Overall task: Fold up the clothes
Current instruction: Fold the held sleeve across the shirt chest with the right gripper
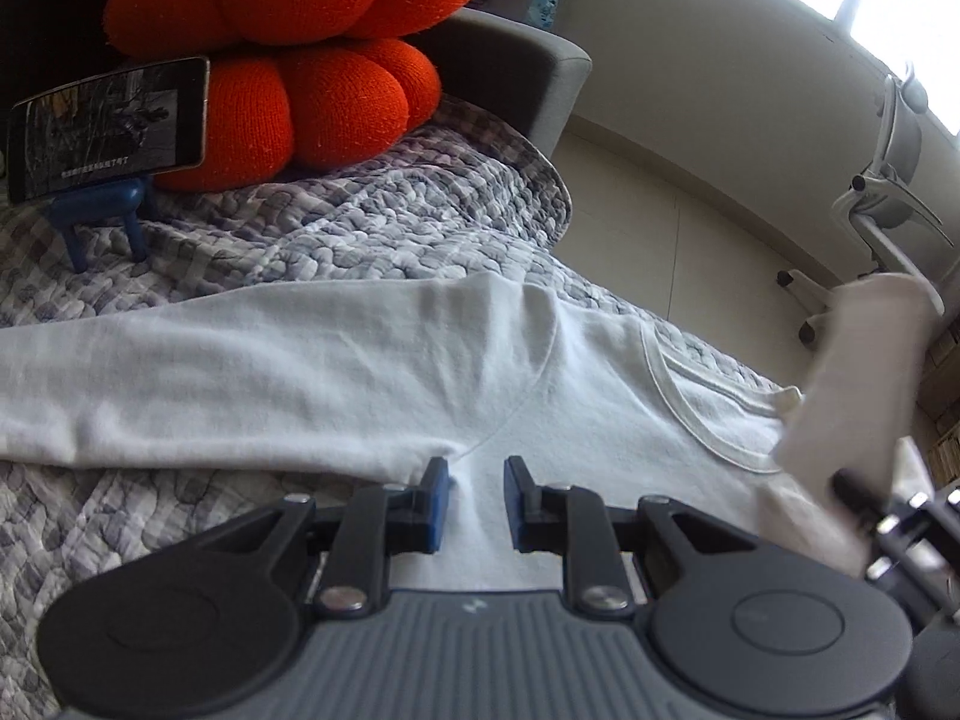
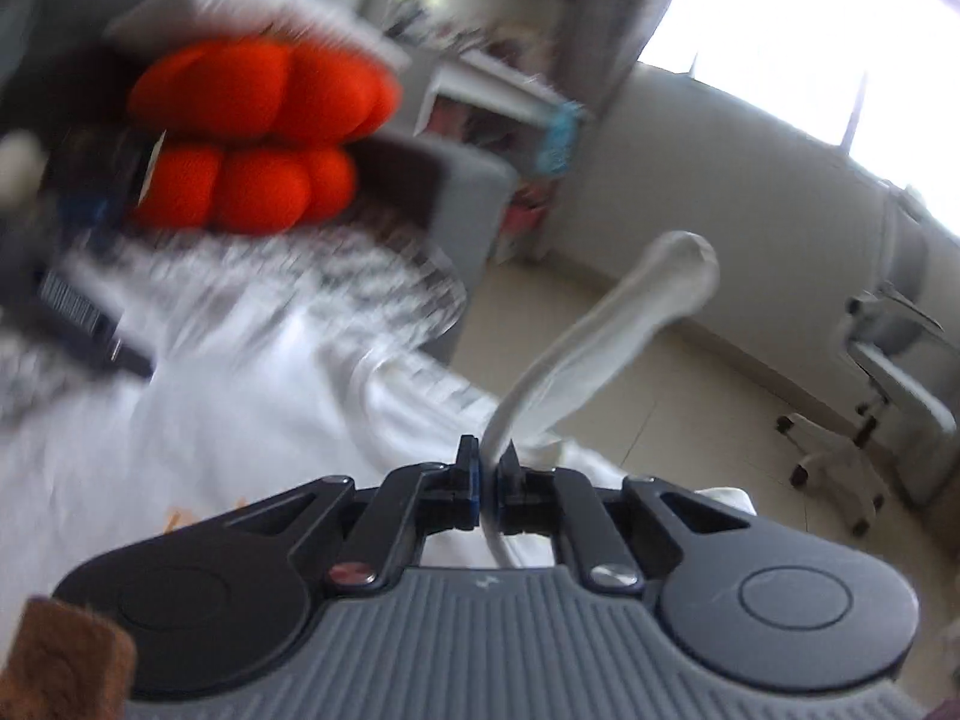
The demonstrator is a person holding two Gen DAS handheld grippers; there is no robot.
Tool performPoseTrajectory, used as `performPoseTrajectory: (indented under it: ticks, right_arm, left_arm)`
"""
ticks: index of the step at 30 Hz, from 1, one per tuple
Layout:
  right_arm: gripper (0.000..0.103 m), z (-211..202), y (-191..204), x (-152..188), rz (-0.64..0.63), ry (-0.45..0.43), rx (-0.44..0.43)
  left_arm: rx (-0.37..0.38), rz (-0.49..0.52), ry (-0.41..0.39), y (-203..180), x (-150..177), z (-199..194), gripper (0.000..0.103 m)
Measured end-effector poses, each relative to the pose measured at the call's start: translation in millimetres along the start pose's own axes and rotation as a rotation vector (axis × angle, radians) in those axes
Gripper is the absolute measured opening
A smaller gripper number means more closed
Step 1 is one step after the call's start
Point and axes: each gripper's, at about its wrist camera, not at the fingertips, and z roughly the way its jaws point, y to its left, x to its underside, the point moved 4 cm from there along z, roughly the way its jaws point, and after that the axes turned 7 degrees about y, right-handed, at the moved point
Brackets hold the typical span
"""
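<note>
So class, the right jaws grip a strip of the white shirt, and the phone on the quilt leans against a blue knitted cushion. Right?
Not quite. The knitted cushion is orange, as the left wrist view shows; only the phone stand is blue. The rest holds.

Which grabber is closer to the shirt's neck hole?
Right. The right gripper lifts a sleeve right beside the collar; the left gripper sits back by the armpit of the white shirt.

My left tool (image 1: 475, 474) has black linkage arms, blue pads, silver screws, round black discs and a ribbed grey body. My right tool (image 2: 487, 468) looks alike, with one reddish screw.
</note>
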Motion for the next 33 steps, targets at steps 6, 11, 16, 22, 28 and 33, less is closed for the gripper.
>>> performPoseTrajectory:
  ticks: [6, 11, 16, 22, 28, 33]
  right_arm:
    - [0.012, 8.6, 2.5, 3.7, 0.050, 0.051, -0.095]
    - [0.012, 1.7, 3.5, -4.9, 0.022, 0.080, -0.111]
    - [0.012, 5.6, 20.5, -15.8, -0.092, 0.072, -0.026]
    - [0.063, 16.3, 50.4, -33.1, -0.257, 0.042, 0.050]
    - [0.047, 36.2, 73.2, -41.4, -0.389, 0.072, 0.014]
    - [0.004, 47.6, 76.0, -45.0, -0.362, 0.093, -0.025]
  left_arm:
    - [0.032, -0.039, -0.011, 7.3, -5.9, -1.4, 0.020]
    - [0.076, -0.069, -0.007, 6.7, -6.9, -0.4, 0.020]
    - [0.112, -0.092, -0.007, 3.6, -6.7, -0.6, 0.020]
    - [0.109, -0.126, -0.018, 9.5, -9.5, -1.3, 0.020]
    - [0.120, -0.159, -0.020, 19.5, -13.2, 0.1, 0.020]
    - [0.138, -0.186, -0.026, 29.2, -17.5, -1.2, 0.020]
